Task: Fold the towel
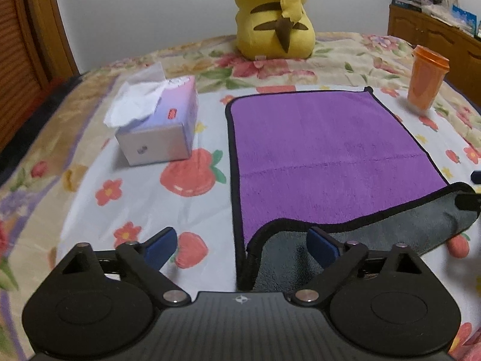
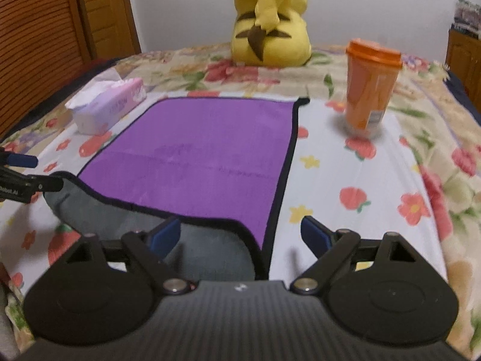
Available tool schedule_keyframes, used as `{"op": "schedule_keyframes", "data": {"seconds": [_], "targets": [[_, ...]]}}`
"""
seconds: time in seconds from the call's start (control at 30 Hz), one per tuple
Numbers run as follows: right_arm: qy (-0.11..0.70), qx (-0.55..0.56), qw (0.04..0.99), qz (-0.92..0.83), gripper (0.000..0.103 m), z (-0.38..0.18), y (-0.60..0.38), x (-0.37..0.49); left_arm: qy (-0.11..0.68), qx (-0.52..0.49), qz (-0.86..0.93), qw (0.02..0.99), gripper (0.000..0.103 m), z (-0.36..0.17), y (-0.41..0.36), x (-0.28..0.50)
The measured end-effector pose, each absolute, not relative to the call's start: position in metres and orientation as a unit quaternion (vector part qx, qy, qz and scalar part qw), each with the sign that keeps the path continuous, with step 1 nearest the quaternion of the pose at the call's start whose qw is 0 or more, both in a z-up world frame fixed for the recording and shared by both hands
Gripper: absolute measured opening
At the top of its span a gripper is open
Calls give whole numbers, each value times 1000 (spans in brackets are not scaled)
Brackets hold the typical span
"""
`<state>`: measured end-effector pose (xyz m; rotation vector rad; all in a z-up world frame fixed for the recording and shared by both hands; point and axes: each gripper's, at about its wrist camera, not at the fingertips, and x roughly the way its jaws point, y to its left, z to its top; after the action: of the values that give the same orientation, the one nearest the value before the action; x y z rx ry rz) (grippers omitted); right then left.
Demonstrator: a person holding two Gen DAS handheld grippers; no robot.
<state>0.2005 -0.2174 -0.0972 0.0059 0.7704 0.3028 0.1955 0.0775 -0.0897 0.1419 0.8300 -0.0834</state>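
A purple towel (image 1: 327, 153) with black trim lies flat on the floral bedsheet; it also shows in the right wrist view (image 2: 204, 156). Its near edge is lifted, showing the grey underside (image 1: 360, 240) (image 2: 126, 216). My left gripper (image 1: 243, 243) is open, its jaws wide apart on either side of the near left corner. My right gripper (image 2: 240, 234) is open, its jaws wide apart on either side of the near right corner. Each gripper's finger shows at the other view's edge touching the raised hem (image 1: 466, 201) (image 2: 45, 185); whether it pinches the cloth I cannot tell.
A tissue box (image 1: 159, 123) (image 2: 105, 108) sits left of the towel. An orange lidded cup (image 1: 427, 81) (image 2: 369, 87) stands to the right. A yellow plush toy (image 1: 276, 18) (image 2: 270, 21) sits behind. A wooden cabinet (image 1: 436, 36) stands far right.
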Motion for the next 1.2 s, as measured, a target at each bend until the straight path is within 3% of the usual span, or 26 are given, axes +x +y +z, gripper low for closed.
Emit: {"op": "schedule_keyframes", "data": {"seconds": [0.2,0.4,0.6,0.63,0.8,0.83,0.93,1.2], "targets": [[397,15,904,158,77,-105,-218,204,419,43,-49,905,79,-95,83,200],[409,17,896,171,61,-108,-216,206,429,40,-59,900,62,-98,80,201],[419,15,891,176,35,-109,-217,208,438,40,-64,896,51,-102,78,201],[420,15,890,176,29,-109,-218,208,440,37,-65,895,47,-103,79,201],[418,13,889,184,17,-109,-217,208,443,29,-74,893,27,-102,77,200],[418,12,890,185,8,-109,-217,207,444,31,-73,893,22,-102,76,200],[415,9,891,187,6,-109,-217,208,442,32,-75,894,13,-101,75,198],[395,11,899,187,5,-102,-220,207,412,32,-84,907,9,-86,69,193]]}}
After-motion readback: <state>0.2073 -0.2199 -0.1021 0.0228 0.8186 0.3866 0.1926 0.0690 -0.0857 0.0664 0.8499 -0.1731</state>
